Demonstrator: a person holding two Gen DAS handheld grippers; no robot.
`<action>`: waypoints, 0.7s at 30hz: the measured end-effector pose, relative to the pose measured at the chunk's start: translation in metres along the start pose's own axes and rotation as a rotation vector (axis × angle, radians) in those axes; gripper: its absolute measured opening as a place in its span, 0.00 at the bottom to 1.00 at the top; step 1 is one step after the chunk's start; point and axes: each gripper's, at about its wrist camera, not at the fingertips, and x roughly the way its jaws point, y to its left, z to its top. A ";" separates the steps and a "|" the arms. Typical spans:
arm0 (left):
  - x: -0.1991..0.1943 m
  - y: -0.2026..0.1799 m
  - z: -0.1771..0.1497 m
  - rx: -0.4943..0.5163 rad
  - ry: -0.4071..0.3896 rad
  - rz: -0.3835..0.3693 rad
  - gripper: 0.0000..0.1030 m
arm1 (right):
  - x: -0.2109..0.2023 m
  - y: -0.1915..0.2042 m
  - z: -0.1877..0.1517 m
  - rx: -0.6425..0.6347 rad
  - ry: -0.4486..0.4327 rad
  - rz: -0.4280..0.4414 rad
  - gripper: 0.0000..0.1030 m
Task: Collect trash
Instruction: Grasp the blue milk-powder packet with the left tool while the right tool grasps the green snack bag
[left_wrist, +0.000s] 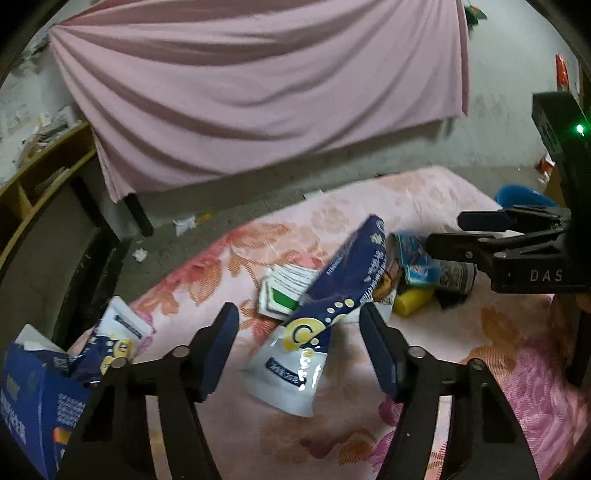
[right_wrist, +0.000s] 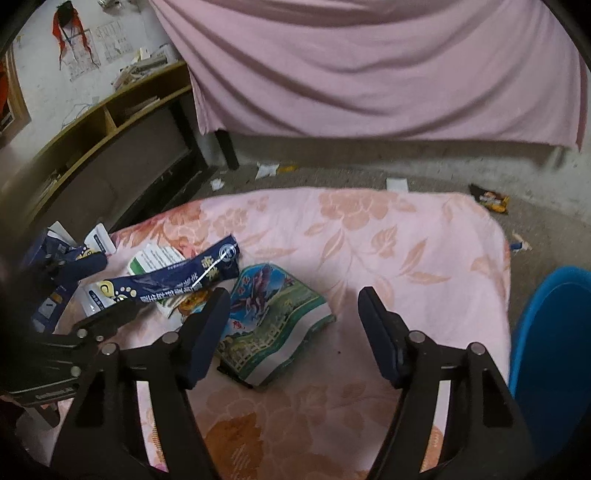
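Observation:
Trash lies on a pink floral blanket on the floor. A long navy-and-white pouch runs between the fingers of my left gripper, which stands open around it; the right pad is near its edge. My right gripper is open over a teal picture pack, which lies close to its left finger. A green-and-white box and a yellow bottle lie by the pouch. The left gripper shows at the left of the right wrist view.
A torn blue carton and a second pouch lie at the blanket's left edge. A blue bin stands to the right. A sheet-draped bed and a wooden shelf lie beyond; a snack wrapper is on the floor.

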 end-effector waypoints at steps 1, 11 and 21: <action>0.002 -0.001 0.000 0.005 0.011 -0.003 0.50 | 0.002 0.000 0.001 -0.002 0.015 0.003 0.91; 0.008 -0.007 -0.007 0.028 0.049 -0.026 0.22 | 0.010 0.006 -0.002 -0.028 0.068 0.035 0.68; -0.020 -0.002 -0.011 -0.065 -0.004 -0.044 0.21 | 0.004 0.014 -0.007 -0.043 0.056 0.063 0.47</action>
